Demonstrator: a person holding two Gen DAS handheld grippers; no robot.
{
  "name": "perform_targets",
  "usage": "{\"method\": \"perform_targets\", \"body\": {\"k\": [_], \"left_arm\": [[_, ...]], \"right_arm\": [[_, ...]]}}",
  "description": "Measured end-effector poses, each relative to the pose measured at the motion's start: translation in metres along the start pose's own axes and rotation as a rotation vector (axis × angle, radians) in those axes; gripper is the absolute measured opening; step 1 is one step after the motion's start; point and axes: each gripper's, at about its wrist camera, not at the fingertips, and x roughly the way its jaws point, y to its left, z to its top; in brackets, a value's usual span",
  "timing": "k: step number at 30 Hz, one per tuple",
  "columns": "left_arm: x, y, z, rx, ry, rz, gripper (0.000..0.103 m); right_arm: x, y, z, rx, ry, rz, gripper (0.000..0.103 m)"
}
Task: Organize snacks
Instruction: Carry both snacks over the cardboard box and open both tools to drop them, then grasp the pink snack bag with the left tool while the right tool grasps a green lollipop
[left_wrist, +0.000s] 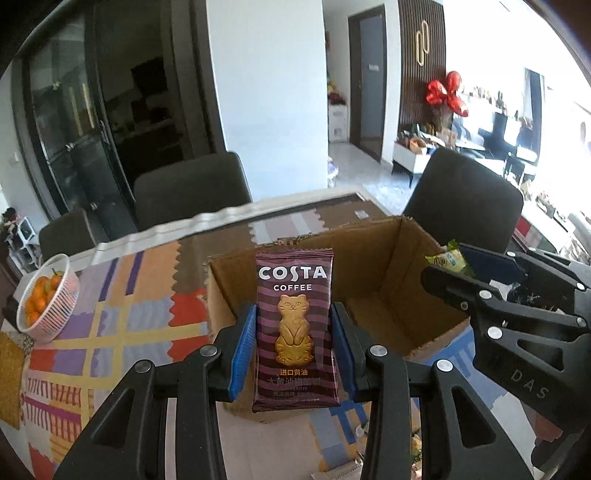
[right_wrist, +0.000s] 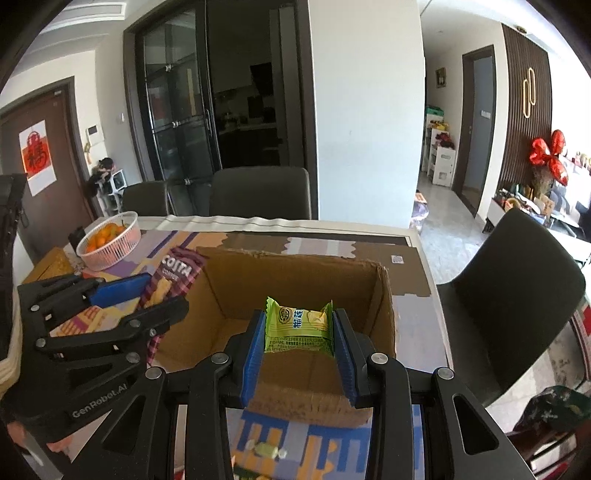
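Two fisheye views, each looking forward along its own gripper's two fingers, close above a patterned table. The left gripper camera faces an open cardboard box just ahead of its fingertips. The right gripper camera faces the same box from its right side. Each view catches the other gripper at its edge.

the costa packet was glossy printed foil, as was the green snack wrapper. the cardboard box looked matt brown with rough torn edges. the left gripper was matt black plastic with ribbed blue pads and shiny metal rivets.
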Motion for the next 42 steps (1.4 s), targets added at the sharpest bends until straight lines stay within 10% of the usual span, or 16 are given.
{"method": "perform_targets", "body": {"k": [5, 9, 21, 42], "left_arm": [[0.011, -0.001, 0.011, 0.013, 0.018, 0.010, 0.042], [0.005, -0.002, 0.014, 0.020, -0.005, 0.034, 0.069], [-0.051, -0.009, -0.014, 0.024, -0.083, 0.138, 0.095], [-0.138, -0.043, -0.116, 0.040, -0.120, 0.159, 0.095]], "right_arm": [[0.018, -0.007, 0.004, 0.011, 0.026, -0.006, 0.037], [0.026, -0.014, 0.001, 0.052, 0.052, 0.006, 0.051], [-0.015, -0.018, -0.020, 0.045, 0.013, -0.037, 0.063], [-0.106, 0.008, -0.097, -0.106, 0.052, -0.031, 0.063]]}}
